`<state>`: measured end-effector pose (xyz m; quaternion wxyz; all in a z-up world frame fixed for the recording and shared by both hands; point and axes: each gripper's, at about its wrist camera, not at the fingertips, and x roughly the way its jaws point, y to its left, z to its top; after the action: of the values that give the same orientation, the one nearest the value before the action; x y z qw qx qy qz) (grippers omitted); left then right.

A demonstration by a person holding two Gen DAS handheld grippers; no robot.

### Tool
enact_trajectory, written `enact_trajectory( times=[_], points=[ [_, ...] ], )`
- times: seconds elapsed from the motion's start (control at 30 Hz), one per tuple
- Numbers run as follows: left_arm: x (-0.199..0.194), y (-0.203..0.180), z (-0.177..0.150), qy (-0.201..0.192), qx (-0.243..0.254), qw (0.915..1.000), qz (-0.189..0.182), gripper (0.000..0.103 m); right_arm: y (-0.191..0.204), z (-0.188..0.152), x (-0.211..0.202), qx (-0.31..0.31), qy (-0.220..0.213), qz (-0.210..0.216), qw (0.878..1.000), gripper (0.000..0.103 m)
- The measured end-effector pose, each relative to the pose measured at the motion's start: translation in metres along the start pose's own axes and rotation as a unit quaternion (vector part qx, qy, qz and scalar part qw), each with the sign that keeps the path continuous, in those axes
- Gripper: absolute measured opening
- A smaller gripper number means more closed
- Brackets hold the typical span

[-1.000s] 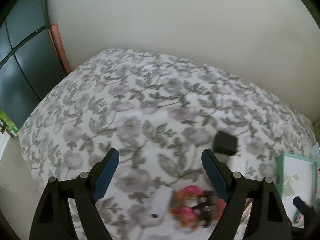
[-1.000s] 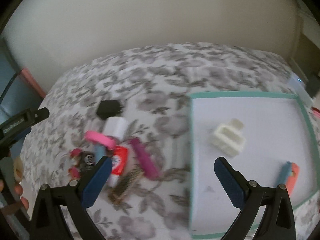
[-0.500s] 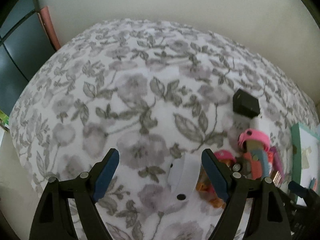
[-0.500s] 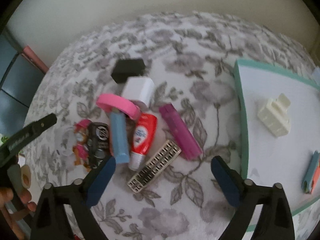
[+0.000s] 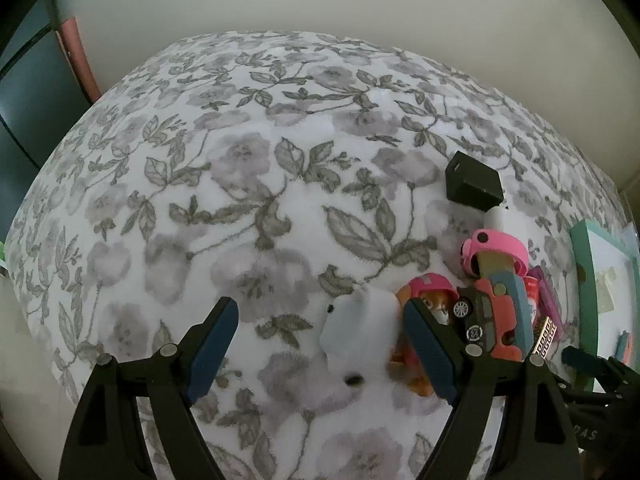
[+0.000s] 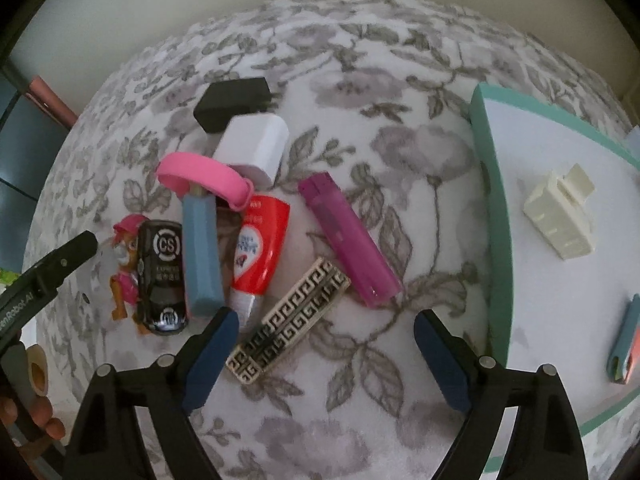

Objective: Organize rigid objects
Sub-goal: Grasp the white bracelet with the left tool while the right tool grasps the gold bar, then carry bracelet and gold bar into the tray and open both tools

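Note:
A pile of small items lies on the floral bedspread (image 6: 360,92). My right gripper (image 6: 326,356) hovers over it, jaws closing; a black-and-cream patterned clip (image 6: 288,320) lies between them, untouched, near the left finger. Beyond it are a purple tube (image 6: 348,240), a red tube (image 6: 260,248), a blue bar (image 6: 200,248), a pink wristband (image 6: 204,176), a white box (image 6: 256,146) and a black box (image 6: 234,100). My left gripper (image 5: 320,340) is open over a blurry white object (image 5: 360,332), beside a pink toy figure (image 5: 432,292) and a toy car (image 5: 480,316).
A teal-rimmed tray (image 6: 496,240) at the right holds a cream clip (image 6: 560,216) and a blue-and-orange item (image 6: 624,344). The left gripper's tip (image 6: 52,268) and a hand (image 6: 36,412) show at the right wrist view's left edge. A pale wall lies behind the bed.
Both grippers came down toward the bedspread, so the pile looks larger. The right view swung from the tray to the pile, and its jaws narrowed a little.

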<state>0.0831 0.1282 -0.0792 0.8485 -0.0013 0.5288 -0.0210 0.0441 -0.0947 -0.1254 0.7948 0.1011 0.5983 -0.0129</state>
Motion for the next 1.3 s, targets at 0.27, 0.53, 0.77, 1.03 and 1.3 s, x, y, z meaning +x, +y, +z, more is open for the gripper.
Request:
enact_trajectory(
  times=[0.27, 0.53, 0.77, 1.03, 1.3],
  points=[
    [0.006, -0.001, -0.007, 0.009, 0.003, 0.9999, 0.011, 0.085, 0.006, -0.01, -0.006, -0.031, 0.017, -0.028, 0.999, 0.083],
    [0.016, -0.001, -0.006, 0.018, 0.003, 0.9997, 0.015, 0.065, 0.014, -0.014, -0.006, -0.032, 0.015, -0.019, 0.999, 0.054],
    [0.024, -0.001, -0.004, 0.025, -0.006, 0.9996, -0.009, 0.04, 0.028, -0.005, 0.002, -0.049, 0.007, -0.052, 0.997, 0.042],
    [0.019, -0.002, -0.004, 0.031, -0.014, 0.9993, -0.015, 0.019, 0.019, -0.008, 0.003, -0.038, 0.007, -0.046, 0.998, 0.022],
    [-0.006, 0.0, -0.002, 0.022, -0.036, 0.9991, -0.005, 0.019, 0.001, -0.016, -0.004, -0.012, 0.008, -0.021, 1.0, 0.022]
  ],
)
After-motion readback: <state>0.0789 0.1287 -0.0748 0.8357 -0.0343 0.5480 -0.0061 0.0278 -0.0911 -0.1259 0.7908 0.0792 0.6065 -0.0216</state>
